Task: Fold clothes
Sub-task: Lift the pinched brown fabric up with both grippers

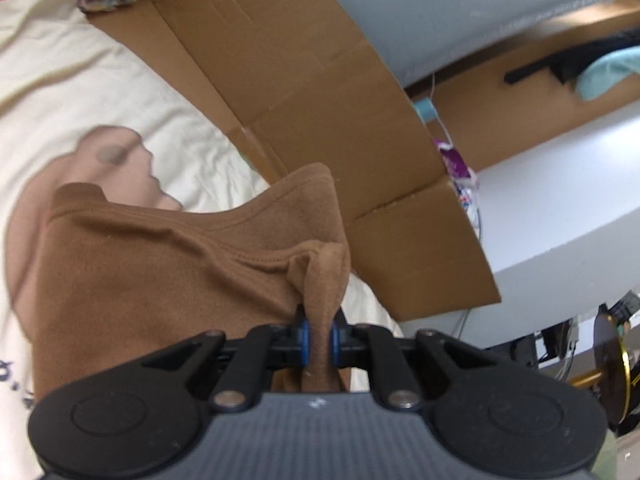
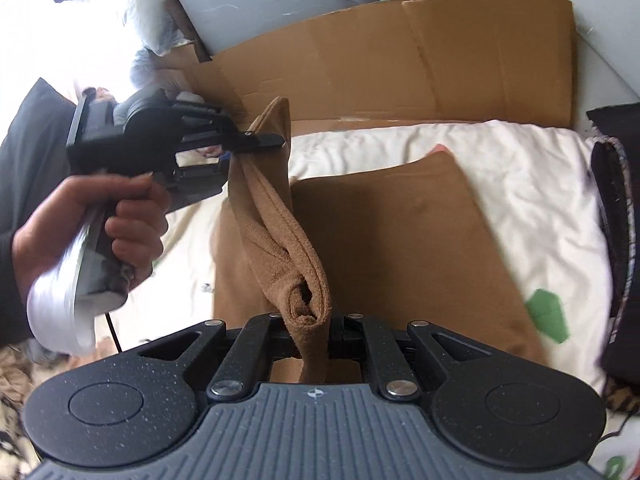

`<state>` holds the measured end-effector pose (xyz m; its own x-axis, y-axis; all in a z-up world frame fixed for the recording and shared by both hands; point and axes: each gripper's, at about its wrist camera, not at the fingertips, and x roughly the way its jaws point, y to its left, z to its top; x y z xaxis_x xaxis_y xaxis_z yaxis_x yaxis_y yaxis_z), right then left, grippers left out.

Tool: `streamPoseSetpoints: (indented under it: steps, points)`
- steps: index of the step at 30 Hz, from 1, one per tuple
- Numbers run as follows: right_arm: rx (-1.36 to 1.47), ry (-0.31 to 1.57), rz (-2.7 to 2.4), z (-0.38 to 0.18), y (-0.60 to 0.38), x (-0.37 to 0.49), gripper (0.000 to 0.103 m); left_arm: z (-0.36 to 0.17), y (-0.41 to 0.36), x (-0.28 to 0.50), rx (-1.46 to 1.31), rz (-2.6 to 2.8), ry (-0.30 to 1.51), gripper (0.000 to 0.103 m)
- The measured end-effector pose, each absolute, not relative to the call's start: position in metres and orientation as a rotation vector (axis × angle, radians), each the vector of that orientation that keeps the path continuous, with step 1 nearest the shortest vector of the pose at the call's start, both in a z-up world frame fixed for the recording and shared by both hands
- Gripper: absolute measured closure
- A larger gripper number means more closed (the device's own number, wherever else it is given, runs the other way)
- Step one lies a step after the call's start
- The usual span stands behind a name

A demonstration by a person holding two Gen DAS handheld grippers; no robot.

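your left gripper (image 2: 276,142) and right gripper (image 2: 314,338) each pinch one end of the brown garment's (image 2: 400,248) raised hem, its body lying ahead on the cream bedding (image 2: 520,160).

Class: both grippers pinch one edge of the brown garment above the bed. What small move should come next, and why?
Probably carry the held edge across and lower it: the left gripper and right gripper both clamp the brown garment, whose lower part already lies flat on the white bedding.
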<state>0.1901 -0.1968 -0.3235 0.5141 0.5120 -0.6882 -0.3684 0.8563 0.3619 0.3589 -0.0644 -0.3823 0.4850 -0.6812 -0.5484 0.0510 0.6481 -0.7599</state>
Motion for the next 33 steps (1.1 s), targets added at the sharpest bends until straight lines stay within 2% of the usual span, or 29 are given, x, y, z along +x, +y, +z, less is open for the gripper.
streamPoseSetpoints:
  steps: [16,33]
  points:
    - [0.235,0.971,0.411,-0.355,-0.250,0.204,0.099,-0.417,-0.150,0.368,-0.659,-0.511,1.038,0.092]
    - [0.350,1.049,0.304,-0.390,-0.294,0.218,0.100,-0.443,-0.204,0.369,-0.580,-0.488,1.079,0.092]
